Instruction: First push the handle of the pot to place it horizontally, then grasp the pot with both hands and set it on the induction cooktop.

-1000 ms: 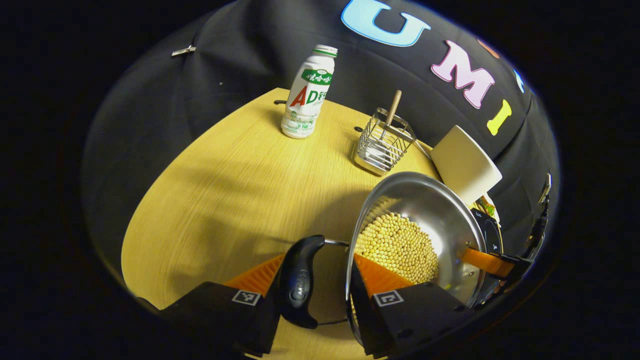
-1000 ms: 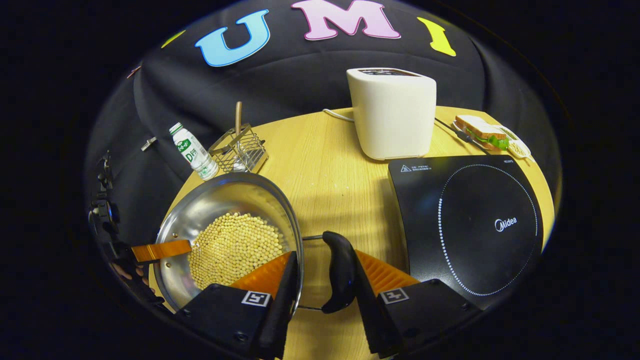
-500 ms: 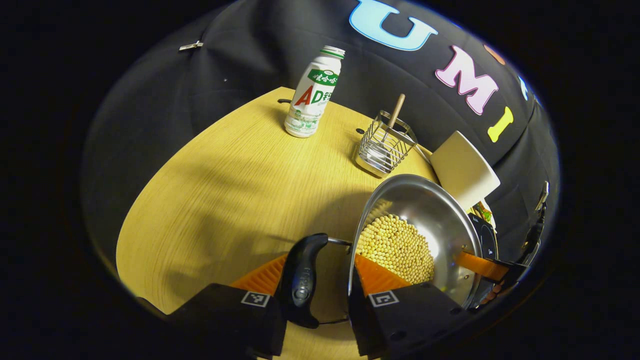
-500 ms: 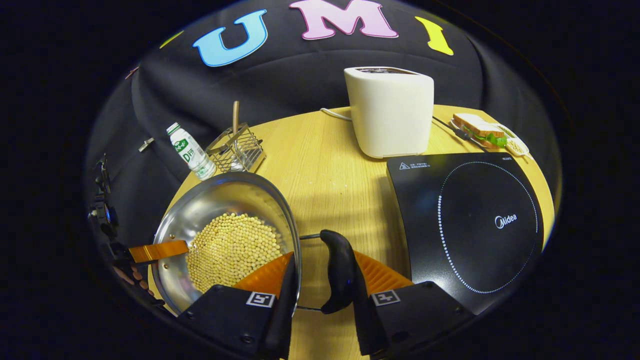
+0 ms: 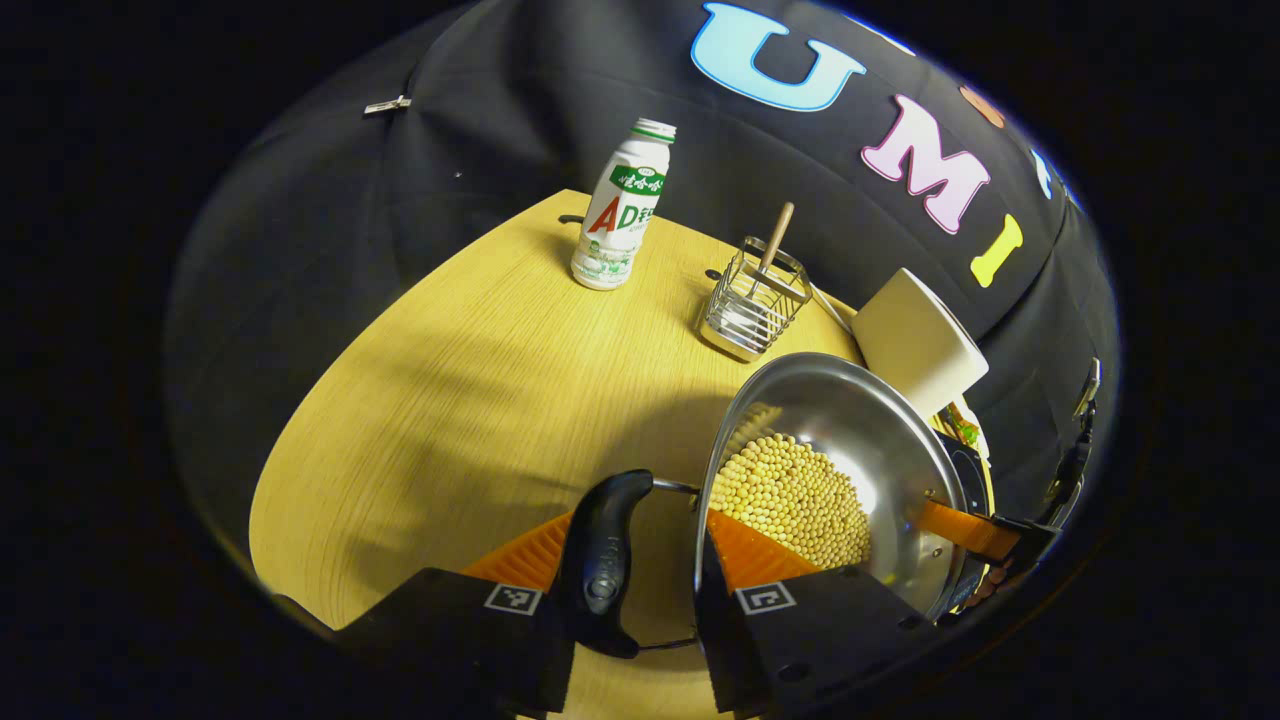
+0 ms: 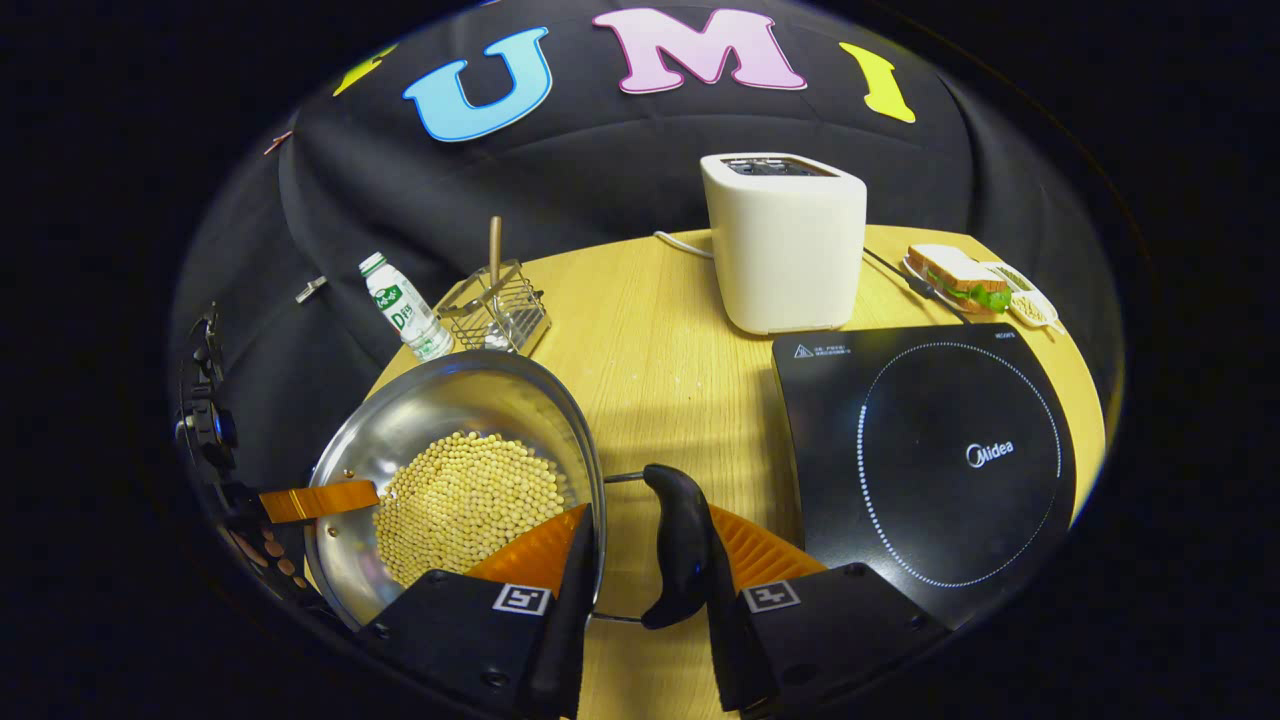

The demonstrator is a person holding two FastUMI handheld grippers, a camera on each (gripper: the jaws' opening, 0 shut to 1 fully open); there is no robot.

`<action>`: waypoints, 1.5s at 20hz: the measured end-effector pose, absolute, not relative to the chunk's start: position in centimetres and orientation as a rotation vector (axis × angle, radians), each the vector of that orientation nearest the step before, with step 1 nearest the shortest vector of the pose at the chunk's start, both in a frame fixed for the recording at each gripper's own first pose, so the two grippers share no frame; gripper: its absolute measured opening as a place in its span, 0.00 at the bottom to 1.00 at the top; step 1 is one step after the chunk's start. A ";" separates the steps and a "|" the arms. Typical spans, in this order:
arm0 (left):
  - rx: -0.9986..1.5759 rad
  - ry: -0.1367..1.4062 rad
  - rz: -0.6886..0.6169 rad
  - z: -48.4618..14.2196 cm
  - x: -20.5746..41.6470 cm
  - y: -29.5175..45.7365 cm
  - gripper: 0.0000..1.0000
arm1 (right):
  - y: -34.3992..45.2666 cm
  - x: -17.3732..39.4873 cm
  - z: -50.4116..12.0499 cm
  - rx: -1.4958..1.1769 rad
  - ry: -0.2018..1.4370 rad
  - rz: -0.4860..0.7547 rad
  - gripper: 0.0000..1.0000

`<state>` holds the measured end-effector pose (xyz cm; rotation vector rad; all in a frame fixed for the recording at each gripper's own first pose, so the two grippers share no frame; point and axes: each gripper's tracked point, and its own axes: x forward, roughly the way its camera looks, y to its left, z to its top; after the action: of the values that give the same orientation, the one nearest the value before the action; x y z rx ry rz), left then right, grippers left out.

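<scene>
A steel pot (image 5: 850, 430) holding soybeans (image 5: 790, 495) hangs between both grippers. My left gripper (image 5: 640, 520) is shut across its black handle (image 5: 600, 560) and the rim, one finger inside the pot. In the right gripper view the pot (image 6: 440, 410) is at lower left. My right gripper (image 6: 648, 515) is shut the same way on the other black handle (image 6: 680, 550). Each view shows a finger of the other gripper on the pot's far rim. The black induction cooktop (image 6: 950, 450) lies to the right of the pot, and its edge (image 5: 975, 470) peeks out behind the pot.
A white toaster (image 6: 785, 245) stands behind the cooktop on the wooden table (image 6: 660, 360). A plate with a sandwich (image 6: 965, 275) is at far right. A white drink bottle (image 5: 620, 205) and a wire utensil holder (image 5: 755, 300) stand at the table's far edge.
Both grippers keep their hold on the pot. The background has slid a little down in the right gripper view, and the cooktop has edged slightly leftward there.
</scene>
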<state>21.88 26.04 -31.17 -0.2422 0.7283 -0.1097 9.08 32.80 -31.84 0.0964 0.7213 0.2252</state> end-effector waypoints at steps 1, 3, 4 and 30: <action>-0.242 0.724 -0.108 -30.6 21.5 25.8 0.55 | 32.6 9.0 -31.3 0.096 0.718 0.232 0.55; -0.240 0.714 -0.108 -29.4 21.0 24.9 0.55 | 31.8 8.8 -30.0 0.100 0.706 0.239 0.55; -0.239 0.710 -0.107 -29.0 20.8 24.2 0.55 | 31.3 8.8 -29.4 0.102 0.701 0.241 0.55; -0.208 0.692 -0.221 -27.2 21.2 -0.7 0.57 | 7.5 12.1 -24.0 0.142 0.653 0.139 0.54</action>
<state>21.19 -0.67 -27.25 -0.2084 0.6922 -0.2214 12.11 7.52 -24.04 0.1419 0.6534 0.1394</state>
